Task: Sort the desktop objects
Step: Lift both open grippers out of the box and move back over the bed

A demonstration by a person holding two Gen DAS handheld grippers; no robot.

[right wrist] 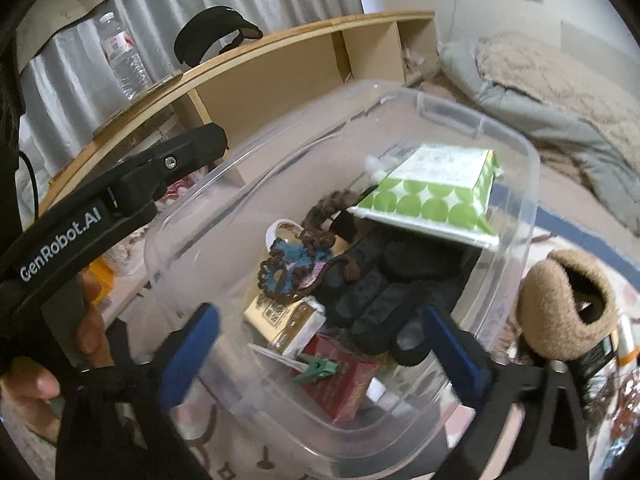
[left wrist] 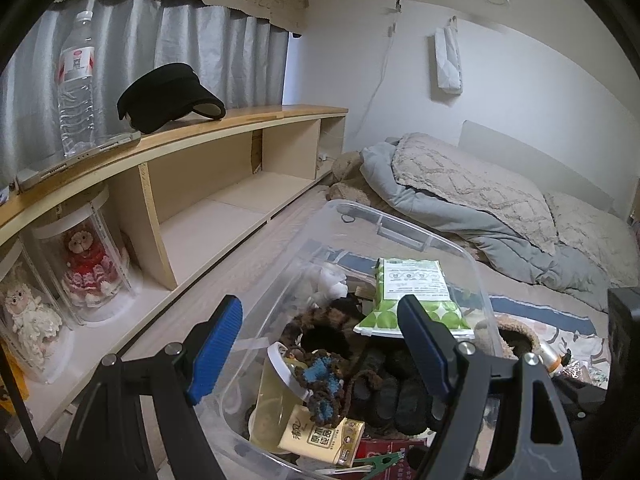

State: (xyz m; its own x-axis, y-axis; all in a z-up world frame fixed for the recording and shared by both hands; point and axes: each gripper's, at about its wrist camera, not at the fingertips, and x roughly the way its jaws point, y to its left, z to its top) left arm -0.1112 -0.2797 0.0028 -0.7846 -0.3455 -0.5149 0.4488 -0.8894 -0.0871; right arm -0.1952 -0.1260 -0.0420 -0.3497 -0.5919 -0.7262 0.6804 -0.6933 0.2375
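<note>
Clear plastic bin sits on the bed, already loaded. The green-dotted tissue pack lies on top of the pile at about 1 o'clock from bin centre, tilted. Under it: black gloves, a brown and blue crocheted piece, a gold drink carton, a red box with a green clothespin on it at 6 o'clock.

Right gripper hangs above the bin's near edge, jaws spread wide, nothing between the pads.

Left gripper is over the bin's 9 o'clock wall, jaws apart. Left blue pad is outside the wall, right pad inside; neither clearly presses on it, nothing held.

Still outside: tan fuzzy earmuffs against the bin's 3 o'clock wall.

Surroundings: wooden shelf at 10 o'clock with a black visor, a water bottle and two dolls in clear cases. Rumpled duvet at 1 o'clock beyond the bin.
</note>
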